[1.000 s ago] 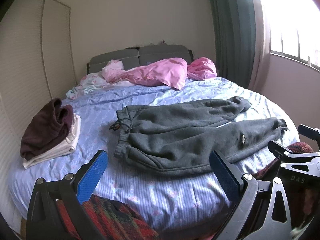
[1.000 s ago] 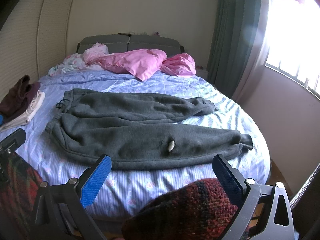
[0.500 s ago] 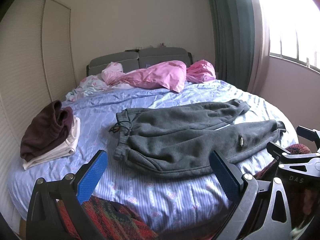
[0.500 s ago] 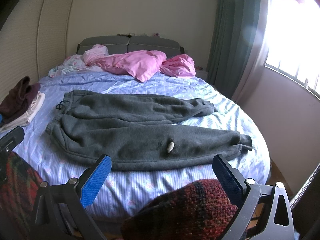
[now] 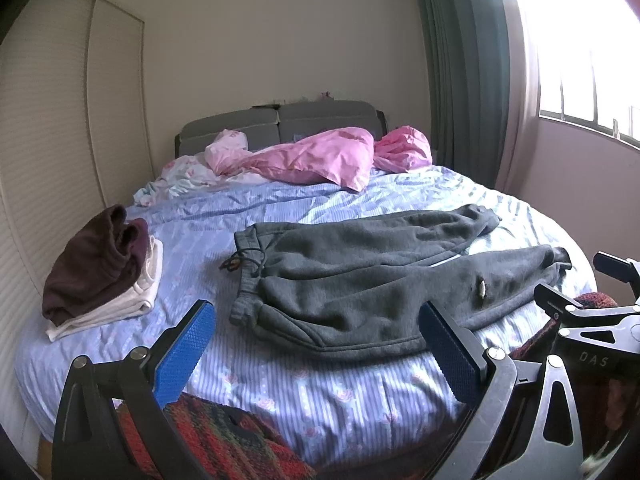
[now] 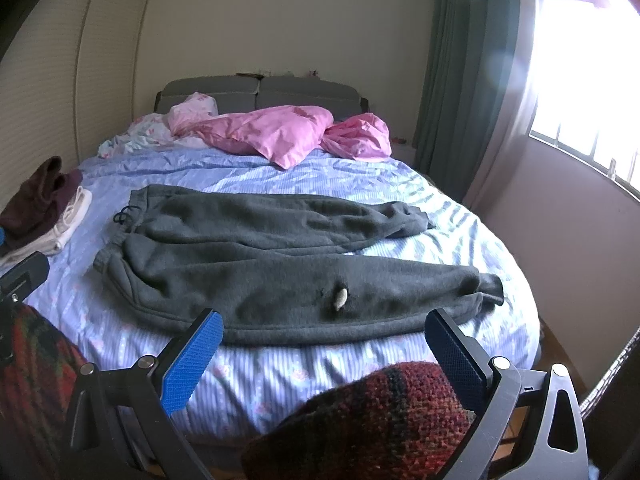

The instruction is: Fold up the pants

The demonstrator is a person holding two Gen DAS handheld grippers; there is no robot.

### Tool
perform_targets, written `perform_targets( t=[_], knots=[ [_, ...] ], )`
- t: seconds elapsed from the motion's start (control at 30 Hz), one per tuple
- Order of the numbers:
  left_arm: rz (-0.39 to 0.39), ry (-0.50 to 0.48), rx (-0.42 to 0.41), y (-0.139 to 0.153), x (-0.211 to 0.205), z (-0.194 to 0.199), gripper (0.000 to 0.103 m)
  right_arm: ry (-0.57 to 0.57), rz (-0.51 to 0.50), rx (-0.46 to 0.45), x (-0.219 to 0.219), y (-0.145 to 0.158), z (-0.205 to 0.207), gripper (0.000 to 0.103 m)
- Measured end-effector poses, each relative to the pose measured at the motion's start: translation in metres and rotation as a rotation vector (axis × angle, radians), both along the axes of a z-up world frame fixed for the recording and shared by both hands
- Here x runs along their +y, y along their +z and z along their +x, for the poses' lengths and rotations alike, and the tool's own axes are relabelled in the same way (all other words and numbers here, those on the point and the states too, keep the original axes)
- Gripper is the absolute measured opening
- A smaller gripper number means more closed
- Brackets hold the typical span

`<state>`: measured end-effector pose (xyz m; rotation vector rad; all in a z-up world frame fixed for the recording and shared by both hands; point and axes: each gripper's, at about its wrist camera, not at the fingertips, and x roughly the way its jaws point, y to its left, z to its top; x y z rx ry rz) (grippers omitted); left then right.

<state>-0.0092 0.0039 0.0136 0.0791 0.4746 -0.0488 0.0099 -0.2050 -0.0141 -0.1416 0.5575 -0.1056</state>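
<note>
Two folded garments [image 5: 100, 276] lie beside unfolded pants [image 5: 380, 280].

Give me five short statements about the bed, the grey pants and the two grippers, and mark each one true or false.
1. The grey pants lie spread flat on the bed, both legs stretched out. True.
2. The left gripper is shut on the waistband. False: its fingers stand wide apart, short of the pants, holding nothing.
3. A small light spot shows on the nearer leg. True.
4. The stack of folded clothes lies on top of the pants. False: it lies apart from them, beyond the waistband end.
5. The right gripper is open and clear of the cloth. True.
</note>
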Motion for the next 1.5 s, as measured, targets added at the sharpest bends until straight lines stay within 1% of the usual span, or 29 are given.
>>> perform_targets(
  t=[0.23, 0.57, 0.73, 0.87, 1.03, 1.17, 1.2, 1.3, 1.37, 1.43, 1.5],
  knots=[
    [-0.001, 0.0, -0.002, 0.001, 0.0, 0.0, 0.103, 0.002, -0.001, -0.016, -0.001, 0.005, -0.002, 0.102],
    [0.002, 0.005, -0.004, 0.002, 0.001, 0.001, 0.103, 0.003, 0.001, -0.012, -0.002, 0.006, -0.002, 0.102],
    [0.001, 0.02, 0.014, -0.003, 0.003, 0.004, 0.103, -0.001, 0.008, -0.005, -0.003, 0.004, -0.001, 0.102],
    [0.001, 0.037, 0.044, -0.01, 0.003, 0.015, 0.103, -0.001, 0.031, 0.017, -0.001, 0.001, 0.008, 0.102],
    [-0.002, 0.091, 0.074, -0.021, 0.011, 0.035, 0.103, 0.025, 0.006, 0.042, 0.019, -0.005, 0.034, 0.102],
    [-0.046, 0.124, 0.125, -0.034, 0.022, 0.057, 0.103, 0.063, 0.049, 0.064, 0.038, -0.015, 0.06, 0.102],
    [-0.047, 0.131, 0.138, -0.038, 0.023, 0.061, 0.103, 0.062, 0.058, 0.067, 0.042, -0.02, 0.067, 0.102],
    [-0.06, 0.155, 0.198, -0.053, 0.026, 0.078, 0.103, 0.046, 0.07, 0.095, 0.054, -0.039, 0.085, 0.102],
    [-0.095, 0.165, 0.261, -0.066, 0.028, 0.088, 0.103, 0.027, 0.109, 0.123, 0.055, -0.054, 0.096, 0.102],
    [-0.129, 0.182, 0.322, -0.081, 0.03, 0.097, 0.103, 0.0, 0.212, 0.14, 0.05, -0.073, 0.105, 0.102],
    [-0.177, 0.221, 0.372, -0.096, 0.031, 0.104, 0.103, -0.044, 0.315, 0.181, 0.04, -0.092, 0.114, 0.102]
  ],
)
